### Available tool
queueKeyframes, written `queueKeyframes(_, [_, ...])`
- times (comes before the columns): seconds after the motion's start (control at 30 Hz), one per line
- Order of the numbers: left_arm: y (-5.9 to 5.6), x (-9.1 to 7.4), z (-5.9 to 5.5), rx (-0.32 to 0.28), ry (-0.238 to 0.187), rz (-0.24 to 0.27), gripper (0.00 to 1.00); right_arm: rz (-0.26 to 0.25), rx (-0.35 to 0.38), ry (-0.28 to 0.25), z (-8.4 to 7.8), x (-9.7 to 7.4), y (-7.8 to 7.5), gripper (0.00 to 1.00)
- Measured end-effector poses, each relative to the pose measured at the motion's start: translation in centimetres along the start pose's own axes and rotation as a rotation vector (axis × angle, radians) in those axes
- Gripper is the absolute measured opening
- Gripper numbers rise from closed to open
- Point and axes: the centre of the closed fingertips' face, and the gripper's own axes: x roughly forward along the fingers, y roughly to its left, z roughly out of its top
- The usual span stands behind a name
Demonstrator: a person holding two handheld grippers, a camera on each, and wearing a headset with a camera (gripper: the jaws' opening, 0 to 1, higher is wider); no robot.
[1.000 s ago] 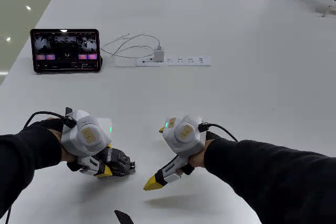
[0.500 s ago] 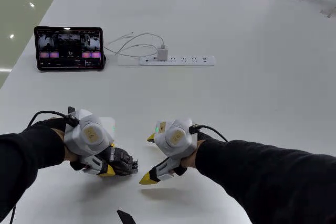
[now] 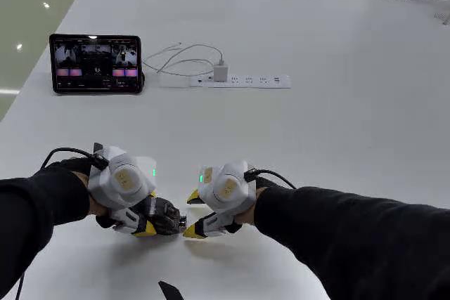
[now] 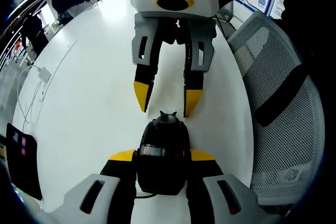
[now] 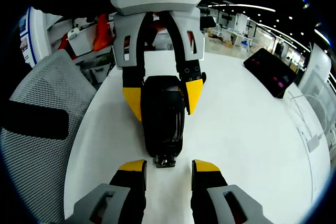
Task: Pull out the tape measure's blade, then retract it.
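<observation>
In the head view, the tape measure [image 3: 164, 216] is a small dark lump low in the frame, left of the middle. The left gripper [image 3: 151, 225] covers much of it, so I cannot make out its blade there. The right gripper [image 3: 190, 214] points at it from the right, with its jaws spread and its yellow tips just beside the tape measure's end. A tablet [image 3: 95, 63] and a power strip [image 3: 239, 81] lie far up the white table [image 3: 337, 103]. In the left gripper view, the tape measure sits at the lower middle. It is black and round, and the left gripper's two yellow tips pinch it. Its lower part is hidden between the jaws. The right gripper comes down from the top, wide open. In the right gripper view, the tape measure stands in the middle, squeezed from above by the left gripper. Its little metal hook [image 5: 165, 161] pokes down between the right gripper's spread tips.
</observation>
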Motion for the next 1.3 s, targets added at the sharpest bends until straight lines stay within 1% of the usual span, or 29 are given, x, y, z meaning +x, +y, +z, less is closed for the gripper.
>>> queueKeyframes(0.1, [0.0,0.0,0.0,-0.001,-0.003,0.000,0.31,0.014,-0.012,0.011,0.0,0.2,0.4,0.26])
queueKeyframes(0.2, [0.0,0.0,0.0,-0.002,-0.005,0.000,0.31,0.013,-0.025,0.022,-0.2,0.5,0.4,0.21])
queueKeyframes(0.27, [0.0,0.0,0.0,-0.002,-0.006,-0.001,0.31,0.014,-0.025,0.020,0.0,0.6,0.4,0.15])
queueKeyframes(0.43, [0.0,0.0,0.0,0.003,-0.006,-0.002,0.31,0.017,-0.025,0.036,-0.2,1.1,0.3,0.12])
queueKeyframes(0.6, [0.0,0.0,0.0,0.004,-0.009,0.002,0.31,0.034,0.005,0.032,-0.3,1.2,0.3,0.11])
queueKeyframes(0.8, [0.0,0.0,-0.1,0.018,0.004,0.002,0.30,0.045,-0.013,0.037,-0.4,1.1,0.4,0.09])
queueKeyframes(0.93, [-0.1,-0.1,-0.1,0.024,-0.003,-0.002,0.30,0.051,0.015,0.029,-0.5,1.0,0.5,0.08])
queueKeyframes(1.13, [-0.1,-0.1,-0.1,0.024,0.003,-0.001,0.30,0.050,0.022,0.032,-0.8,0.7,0.5,0.09])
queueKeyframes(1.3, [-0.1,-0.1,-0.1,0.018,0.000,0.000,0.30,0.047,0.039,0.034,-0.9,0.7,0.5,0.10])
